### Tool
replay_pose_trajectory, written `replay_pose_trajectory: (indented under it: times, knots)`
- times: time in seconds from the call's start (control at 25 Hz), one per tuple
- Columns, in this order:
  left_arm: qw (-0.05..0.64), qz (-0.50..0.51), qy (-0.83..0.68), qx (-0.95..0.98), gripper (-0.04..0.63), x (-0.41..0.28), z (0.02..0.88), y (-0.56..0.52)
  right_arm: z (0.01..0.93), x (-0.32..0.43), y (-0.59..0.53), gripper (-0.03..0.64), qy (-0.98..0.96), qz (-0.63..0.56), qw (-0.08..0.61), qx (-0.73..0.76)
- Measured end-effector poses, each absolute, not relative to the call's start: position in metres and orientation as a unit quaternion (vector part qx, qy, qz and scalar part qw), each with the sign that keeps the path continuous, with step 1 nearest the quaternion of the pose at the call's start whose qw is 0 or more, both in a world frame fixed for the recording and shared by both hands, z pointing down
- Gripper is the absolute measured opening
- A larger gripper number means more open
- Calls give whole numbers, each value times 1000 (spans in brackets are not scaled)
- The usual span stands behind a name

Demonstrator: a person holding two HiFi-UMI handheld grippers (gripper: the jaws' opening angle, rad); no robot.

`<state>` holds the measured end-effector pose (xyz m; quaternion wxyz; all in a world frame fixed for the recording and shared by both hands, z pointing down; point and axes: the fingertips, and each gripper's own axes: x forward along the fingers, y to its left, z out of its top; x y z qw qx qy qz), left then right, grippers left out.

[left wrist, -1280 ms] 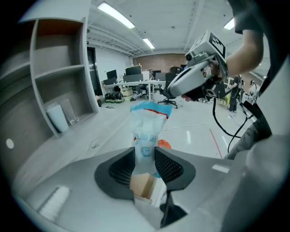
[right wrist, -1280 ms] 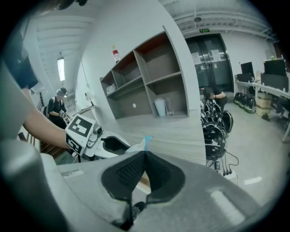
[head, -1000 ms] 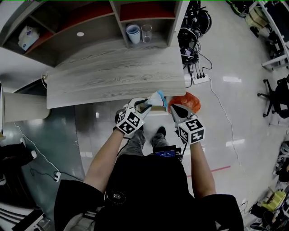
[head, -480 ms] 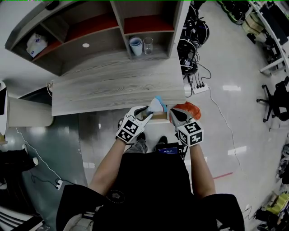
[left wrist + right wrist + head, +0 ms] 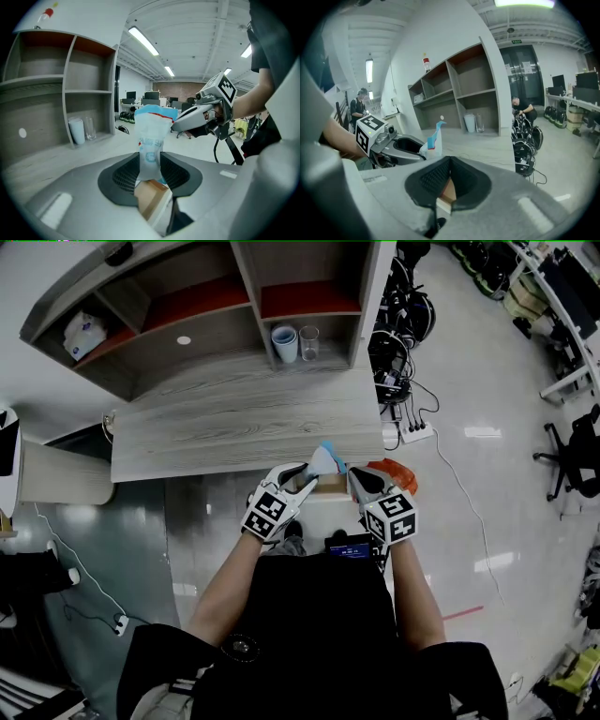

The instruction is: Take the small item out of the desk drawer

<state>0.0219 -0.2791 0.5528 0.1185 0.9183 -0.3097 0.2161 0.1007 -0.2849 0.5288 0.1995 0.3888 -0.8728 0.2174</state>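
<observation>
A: Where was the blue-and-white packet (image 5: 151, 140)?
B: Upright, clamped in the left gripper (image 5: 307, 474), above the open drawer (image 5: 330, 487) at the desk's (image 5: 234, 423) front edge.
A: Surroundings?
B: Right gripper (image 5: 358, 480) just beside, jaws together, empty. Orange bag (image 5: 401, 472) on open floor rightward. Cup (image 5: 283, 340) and glass (image 5: 308, 337) well back in the shelf.

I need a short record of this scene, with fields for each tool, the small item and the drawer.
left tool: closed on the packet
packet: white and blue pouch, upright, above the drawer
right tool: jaws together, nothing between them
drawer: pulled out below the desk edge, under both tools
desk: wooden top; cup and glass stand at its back
</observation>
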Motion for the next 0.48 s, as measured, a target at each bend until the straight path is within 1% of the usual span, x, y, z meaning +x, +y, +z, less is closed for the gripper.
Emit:
replay_pose_trajectory:
  times: [0.48]
  knots:
    - [136,213,-336,907,141,33,546,-273,531,115,-282,2,-883,218,199,363]
